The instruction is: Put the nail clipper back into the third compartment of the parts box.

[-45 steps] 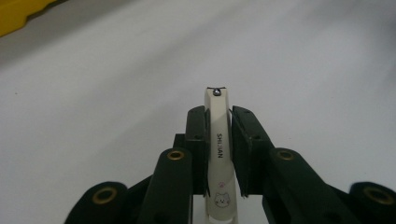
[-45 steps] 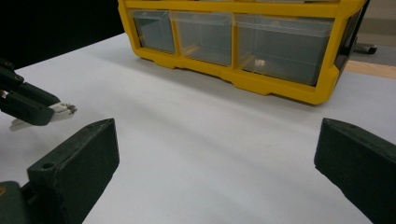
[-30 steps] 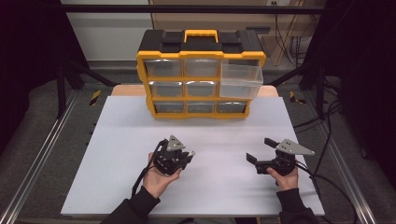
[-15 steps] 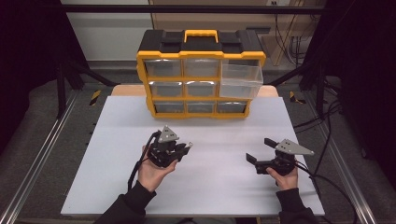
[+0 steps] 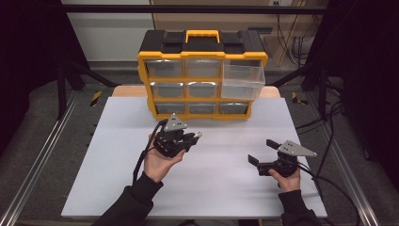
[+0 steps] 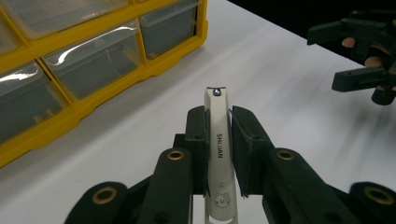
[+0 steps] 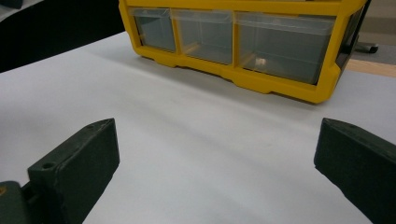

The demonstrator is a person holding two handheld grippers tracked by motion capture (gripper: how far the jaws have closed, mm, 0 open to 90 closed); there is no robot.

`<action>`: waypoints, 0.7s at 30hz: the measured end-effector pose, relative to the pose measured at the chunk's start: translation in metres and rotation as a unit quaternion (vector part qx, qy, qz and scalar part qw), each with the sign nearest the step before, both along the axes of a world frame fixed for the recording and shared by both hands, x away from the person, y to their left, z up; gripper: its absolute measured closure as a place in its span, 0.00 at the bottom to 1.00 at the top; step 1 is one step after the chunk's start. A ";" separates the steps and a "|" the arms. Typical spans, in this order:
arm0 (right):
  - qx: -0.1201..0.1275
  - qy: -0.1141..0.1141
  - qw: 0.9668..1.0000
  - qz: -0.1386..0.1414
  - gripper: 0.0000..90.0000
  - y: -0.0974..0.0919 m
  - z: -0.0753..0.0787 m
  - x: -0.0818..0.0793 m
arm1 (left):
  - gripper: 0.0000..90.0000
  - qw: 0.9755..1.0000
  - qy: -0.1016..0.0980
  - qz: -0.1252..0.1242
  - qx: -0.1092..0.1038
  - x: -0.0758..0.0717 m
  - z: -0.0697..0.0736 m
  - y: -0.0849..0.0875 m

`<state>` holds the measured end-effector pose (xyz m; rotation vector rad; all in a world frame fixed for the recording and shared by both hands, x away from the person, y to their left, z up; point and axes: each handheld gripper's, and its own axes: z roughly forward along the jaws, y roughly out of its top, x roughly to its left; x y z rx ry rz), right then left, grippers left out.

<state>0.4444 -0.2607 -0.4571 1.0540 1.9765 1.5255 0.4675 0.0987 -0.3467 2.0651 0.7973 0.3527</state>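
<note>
My left gripper [image 6: 218,140] clamps a slim white nail clipper [image 6: 218,140], its rear cut off; my right gripper [image 7: 215,154] gapes wide.

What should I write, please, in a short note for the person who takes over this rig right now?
Left tongs: shut on the white nail clipper, held above the white table in front of the yellow drawer organizer.
Right tongs: open, holding nothing, low over the table at the right.
Organizer: the top right drawer is pulled out; whether anything lies in it cannot be told. The other drawers are shut.
Done: clipper picked up, one drawer open.
Left, probably: bring the clipper to the open drawer, release it there, then push the drawer shut.
</note>
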 end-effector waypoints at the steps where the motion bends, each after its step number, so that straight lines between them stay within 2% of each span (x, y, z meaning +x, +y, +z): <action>1: -0.001 -0.001 1.000 0.001 0.01 0.000 0.000 0.000 | 0.86 1.000 0.000 -0.003 -0.003 0.001 0.002 -0.001; 7: 0.000 0.001 1.000 0.001 0.01 0.000 -0.001 0.001 | 0.86 1.000 -0.009 -0.008 -0.001 0.006 0.016 -0.006; 15: 0.001 0.002 1.000 0.001 0.01 0.000 -0.002 0.001 | 0.86 0.999 -0.031 -0.011 -0.011 0.006 0.044 -0.008; 21: 0.002 0.000 1.000 0.001 0.01 0.000 -0.001 0.001 | 0.86 0.999 -0.040 -0.017 -0.016 0.009 0.059 -0.012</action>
